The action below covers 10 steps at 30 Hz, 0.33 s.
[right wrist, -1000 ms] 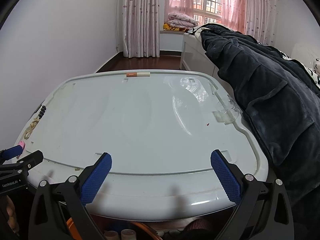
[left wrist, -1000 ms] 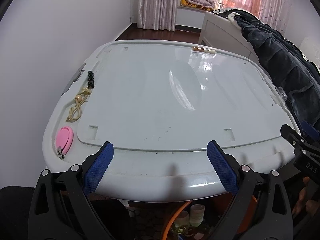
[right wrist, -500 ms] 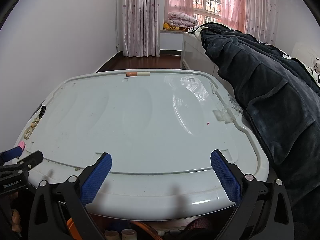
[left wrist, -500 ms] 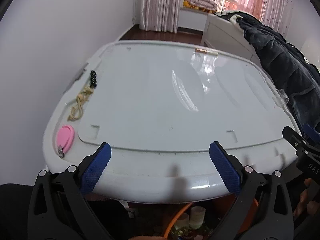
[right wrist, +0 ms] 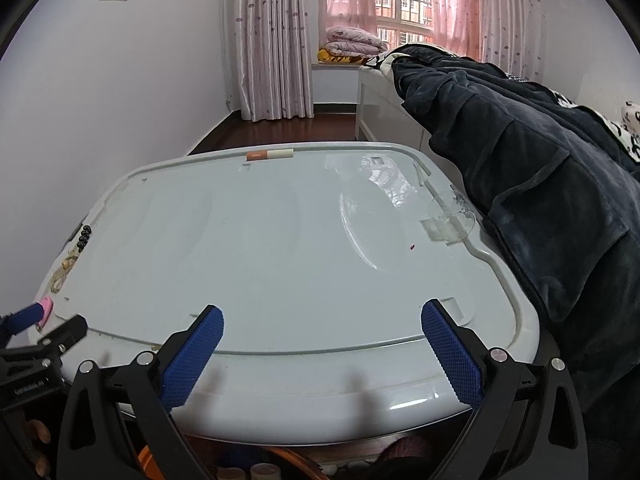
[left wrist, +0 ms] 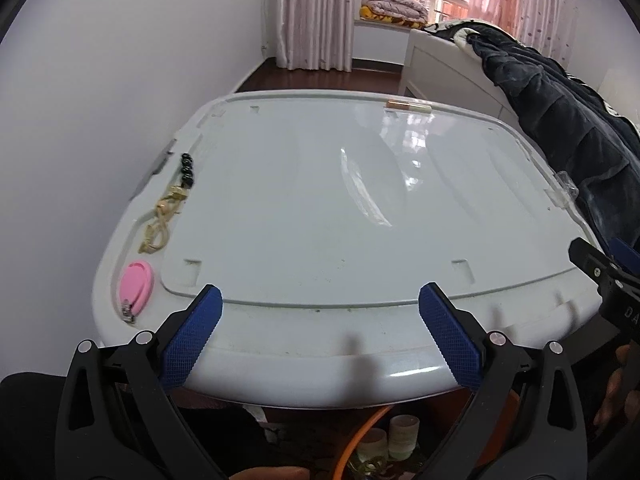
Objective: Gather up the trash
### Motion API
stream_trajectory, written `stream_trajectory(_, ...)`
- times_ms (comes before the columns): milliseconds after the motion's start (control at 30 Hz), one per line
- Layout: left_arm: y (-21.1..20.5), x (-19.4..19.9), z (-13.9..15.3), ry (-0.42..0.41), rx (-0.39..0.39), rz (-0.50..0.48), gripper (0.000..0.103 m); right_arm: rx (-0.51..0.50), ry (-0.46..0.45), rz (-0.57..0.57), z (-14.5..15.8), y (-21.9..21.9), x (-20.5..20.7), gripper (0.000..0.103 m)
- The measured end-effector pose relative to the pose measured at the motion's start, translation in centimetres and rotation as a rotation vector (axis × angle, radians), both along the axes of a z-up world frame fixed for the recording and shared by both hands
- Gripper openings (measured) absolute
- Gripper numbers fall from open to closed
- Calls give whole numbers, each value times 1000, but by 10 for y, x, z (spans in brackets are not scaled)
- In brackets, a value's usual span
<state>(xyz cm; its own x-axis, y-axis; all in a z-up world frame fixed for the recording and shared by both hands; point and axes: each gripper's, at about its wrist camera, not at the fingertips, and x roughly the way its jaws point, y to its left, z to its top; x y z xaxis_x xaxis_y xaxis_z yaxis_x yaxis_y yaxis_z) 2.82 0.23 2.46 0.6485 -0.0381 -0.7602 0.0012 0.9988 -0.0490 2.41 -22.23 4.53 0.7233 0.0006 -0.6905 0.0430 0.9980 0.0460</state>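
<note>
A pale plastic bin lid (left wrist: 320, 208) (right wrist: 260, 264) serves as the work surface. On its far edge lies an orange-and-white tube (right wrist: 269, 155) (left wrist: 408, 105). Clear plastic wrapper scraps (right wrist: 450, 220) (left wrist: 562, 190) lie at the right edge. My left gripper (left wrist: 320, 320) is open and empty at the lid's near edge. My right gripper (right wrist: 322, 340) is open and empty at the near edge too, to the right of the left one.
Along the left rim lie a pink nail clipper (left wrist: 137, 284), a tan cord (left wrist: 160, 220) and black beads (left wrist: 187, 168). A dark fleece garment (right wrist: 540, 208) drapes over the bed on the right. Cups and an orange hose (left wrist: 360, 436) sit under the lid.
The left gripper has tilted up a little, so more of the room beyond the lid shows. The right gripper has barely moved. Nothing on the lid has shifted.
</note>
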Motion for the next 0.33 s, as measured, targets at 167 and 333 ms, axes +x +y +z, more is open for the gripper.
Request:
stream_trajectory(167, 2, 2, -2, 15, 14, 17, 96, 7, -5, -2, 0, -1, -1, 98)
stream_trajectory(333, 4, 3, -4, 22, 25, 40, 96, -3, -6, 5, 1, 1, -1, 98)
